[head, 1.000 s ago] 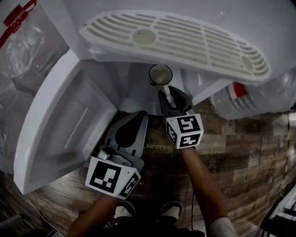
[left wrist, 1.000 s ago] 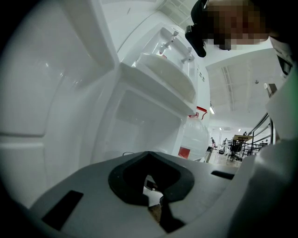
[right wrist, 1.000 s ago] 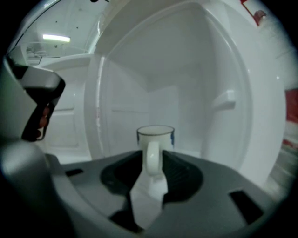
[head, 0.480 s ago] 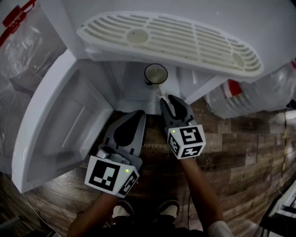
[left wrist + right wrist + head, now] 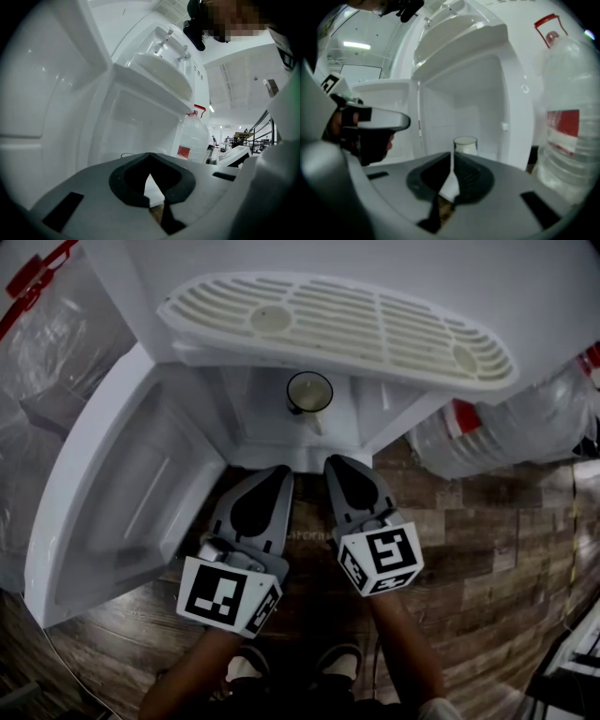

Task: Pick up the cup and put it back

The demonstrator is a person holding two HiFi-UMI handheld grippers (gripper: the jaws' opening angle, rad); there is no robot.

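The cup (image 5: pixel 309 392), pale with a dark rim, stands upright inside the open lower compartment of a white water dispenser; its handle points toward me. In the right gripper view the cup (image 5: pixel 465 145) stands straight ahead, beyond the jaw tips. My right gripper (image 5: pixel 339 463) sits outside the compartment over the wooden floor, clear of the cup. Its jaws are closing, with only a thin slit between them and nothing in it. My left gripper (image 5: pixel 278 472) is beside it on the left, jaws together and empty.
The compartment door (image 5: pixel 122 493) hangs open to the left. The dispenser's slotted drip tray (image 5: pixel 337 324) overhangs the compartment. A large clear water bottle (image 5: pixel 506 427) with a red label stands on the floor to the right, close to the right gripper.
My right gripper has drawn back from the cup's handle, out of the compartment, and its jaws have come together. The cup stays standing inside. The left gripper has hardly moved.
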